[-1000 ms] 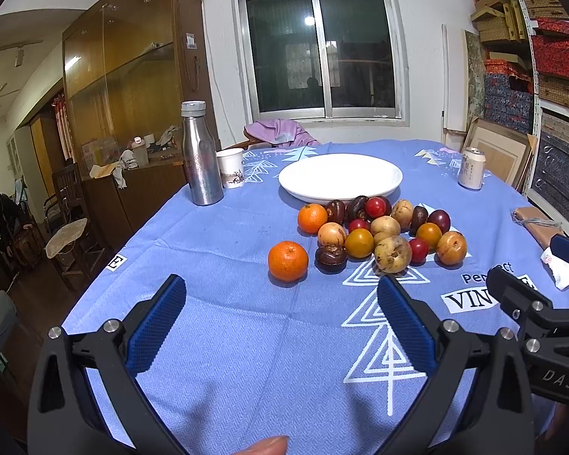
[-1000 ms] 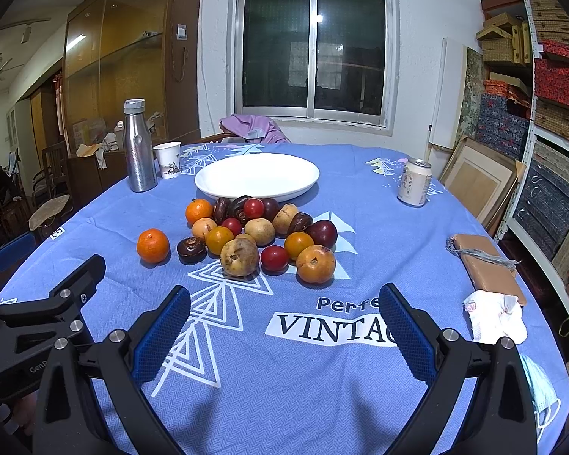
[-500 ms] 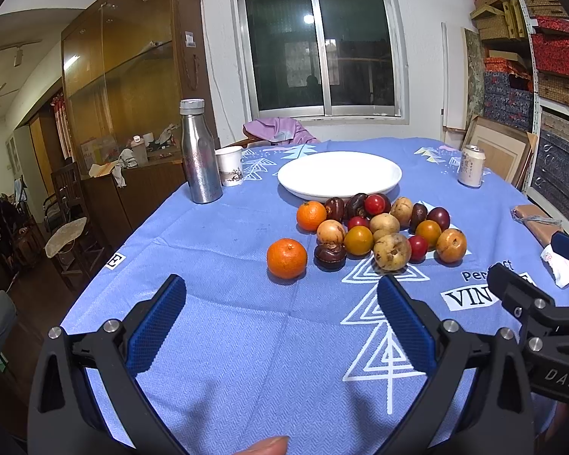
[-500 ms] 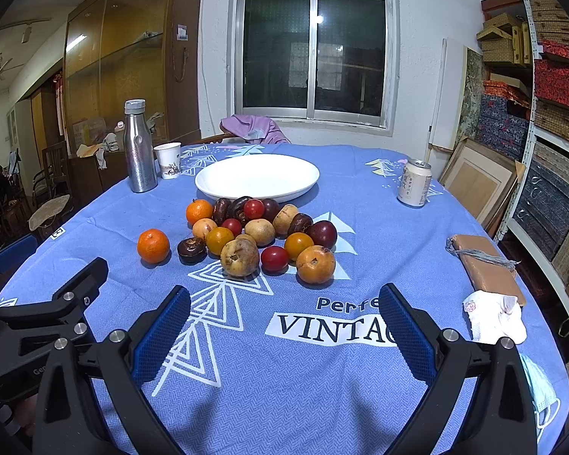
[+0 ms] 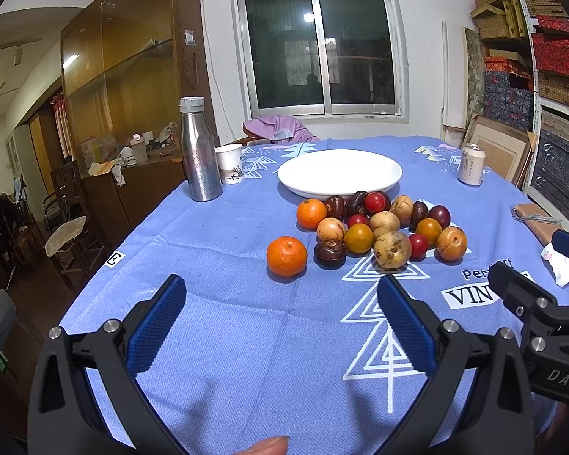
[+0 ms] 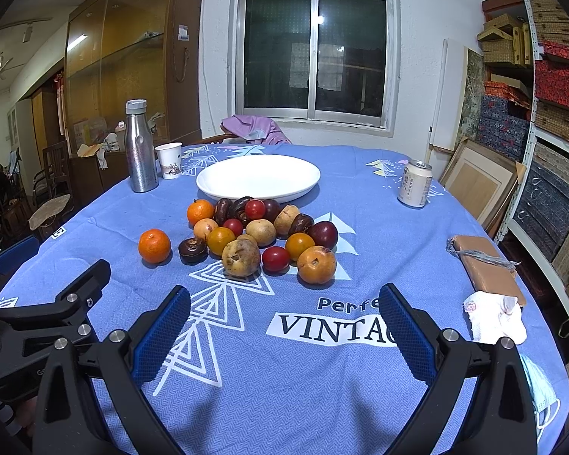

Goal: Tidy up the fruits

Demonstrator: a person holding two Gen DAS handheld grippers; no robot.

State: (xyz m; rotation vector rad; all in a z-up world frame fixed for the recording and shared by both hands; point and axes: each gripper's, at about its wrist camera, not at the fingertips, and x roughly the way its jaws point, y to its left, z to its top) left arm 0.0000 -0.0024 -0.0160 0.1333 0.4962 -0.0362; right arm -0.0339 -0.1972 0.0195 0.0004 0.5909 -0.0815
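A cluster of several fruits (image 5: 379, 223) (image 6: 261, 233) lies on the blue tablecloth, in front of an empty white plate (image 5: 339, 172) (image 6: 258, 178). One orange (image 5: 286, 256) (image 6: 154, 245) lies apart at the cluster's left. My left gripper (image 5: 280, 318) is open and empty, low over the cloth, short of the lone orange. My right gripper (image 6: 284, 322) is open and empty, short of the cluster's front. Each gripper shows at the edge of the other's view.
A steel bottle (image 5: 200, 149) (image 6: 140, 148) and a paper cup (image 5: 229, 163) (image 6: 168, 160) stand at the back left. A drink can (image 5: 471, 163) (image 6: 414, 184) stands at the back right. A brown packet (image 6: 483, 263) and a crumpled tissue (image 6: 493, 316) lie at the right edge.
Both grippers have crept slightly forward toward the fruits. Both stay open. No fruit has moved.
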